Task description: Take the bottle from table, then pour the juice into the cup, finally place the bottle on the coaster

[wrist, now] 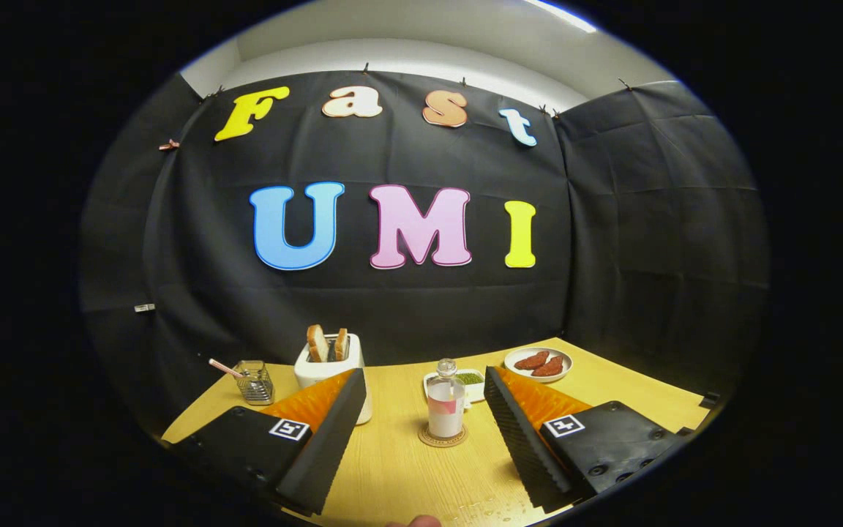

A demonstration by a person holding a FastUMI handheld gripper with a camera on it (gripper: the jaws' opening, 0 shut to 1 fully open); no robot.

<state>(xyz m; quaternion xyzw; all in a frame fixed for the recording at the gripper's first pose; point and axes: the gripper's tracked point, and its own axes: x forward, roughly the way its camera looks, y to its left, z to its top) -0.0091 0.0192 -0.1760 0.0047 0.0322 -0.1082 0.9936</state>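
We see the bottle (446, 410) standing upright on the round coaster (442, 438), on the wooden bench (407, 476). It sits ahead of our gripper (421, 395), in line with the gap between the two fingers but beyond their tips and touching neither. The jaws are spread wide and released, with nothing held between them. The bottle is clear with a rounded stopper on top and a pale liquid filling its lower part.

Just behind the bottle lies a small white dish (470, 380) with something green in it. Further back and to the right, a white plate (538, 363) carries two reddish-brown pieces of food. To the left, partly behind one finger, stands a white toaster (323, 366) with two slices of bread poking out of its slots. Left of that is a glass cup (255, 381) with a straw leaning out of it. A few water droplets lie on the bench near us, between the fingers.
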